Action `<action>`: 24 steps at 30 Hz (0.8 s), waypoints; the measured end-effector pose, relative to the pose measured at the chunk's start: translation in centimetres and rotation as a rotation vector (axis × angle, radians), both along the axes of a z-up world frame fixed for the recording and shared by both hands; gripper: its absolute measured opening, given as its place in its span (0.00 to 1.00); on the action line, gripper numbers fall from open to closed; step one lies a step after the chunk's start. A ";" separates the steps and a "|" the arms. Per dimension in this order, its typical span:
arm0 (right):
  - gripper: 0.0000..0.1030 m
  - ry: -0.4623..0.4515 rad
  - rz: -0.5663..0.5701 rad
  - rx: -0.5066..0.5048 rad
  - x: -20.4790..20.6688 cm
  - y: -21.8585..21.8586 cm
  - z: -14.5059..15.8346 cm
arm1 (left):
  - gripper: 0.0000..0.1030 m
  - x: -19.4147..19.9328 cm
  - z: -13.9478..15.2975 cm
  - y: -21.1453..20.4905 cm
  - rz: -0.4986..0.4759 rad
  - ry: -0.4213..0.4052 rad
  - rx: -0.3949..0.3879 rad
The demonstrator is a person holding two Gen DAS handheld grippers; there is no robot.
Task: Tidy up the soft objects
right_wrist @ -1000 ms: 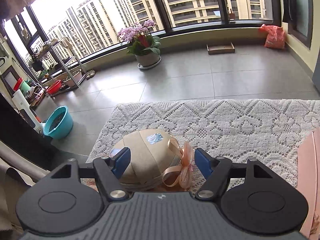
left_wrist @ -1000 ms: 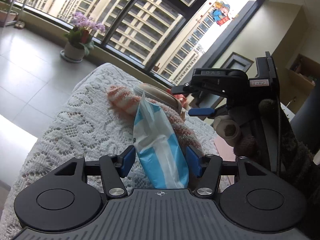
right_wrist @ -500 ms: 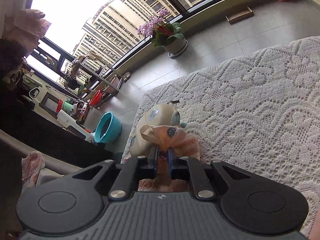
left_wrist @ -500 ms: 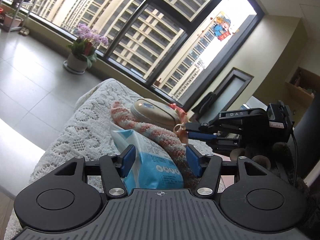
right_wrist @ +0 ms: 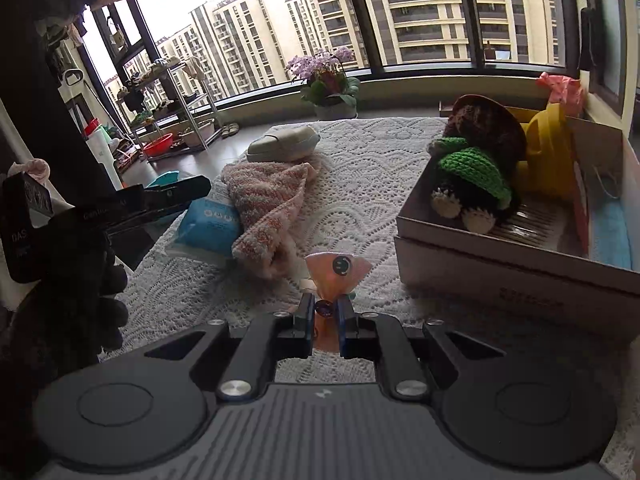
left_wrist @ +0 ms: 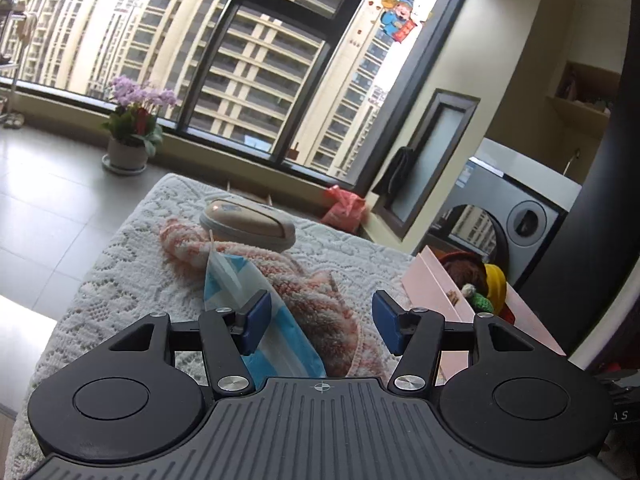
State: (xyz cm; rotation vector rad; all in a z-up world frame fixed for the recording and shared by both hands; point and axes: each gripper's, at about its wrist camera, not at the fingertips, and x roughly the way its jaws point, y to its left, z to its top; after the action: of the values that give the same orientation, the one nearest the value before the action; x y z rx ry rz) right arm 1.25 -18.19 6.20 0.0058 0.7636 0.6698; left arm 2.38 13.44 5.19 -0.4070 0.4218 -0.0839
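Blue-padded right tongs (right_wrist: 325, 316) clamp the peach ribbon bow (right_wrist: 337, 270) — left tongs (left_wrist: 320, 322) half-open

The pouch (right_wrist: 282, 144) is lying behind the towel (right_wrist: 266, 206), the tissue pack (right_wrist: 210, 226) apparently tucked under the towel's left edge, and the box (right_wrist: 516, 258) is sitting right of them.

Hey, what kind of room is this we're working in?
Probably a flat's enclosed balcony or laundry corner, high up: floor-to-ceiling windows facing apartment towers, a grey front-loading washing machine, a potted purple orchid on the tiled floor, and a white lace-covered table.
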 end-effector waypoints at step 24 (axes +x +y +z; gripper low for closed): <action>0.54 -0.192 -0.199 0.048 -5.1 -6.1 -4.9 | 0.53 9.4 -1.2 -2.4 0.128 0.306 0.082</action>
State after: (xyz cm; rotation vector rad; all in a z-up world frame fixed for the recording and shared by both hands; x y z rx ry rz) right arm -3.90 -24.31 1.27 0.0596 0.5537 0.4908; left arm 11.82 11.09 3.95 -0.3656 0.6969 0.1219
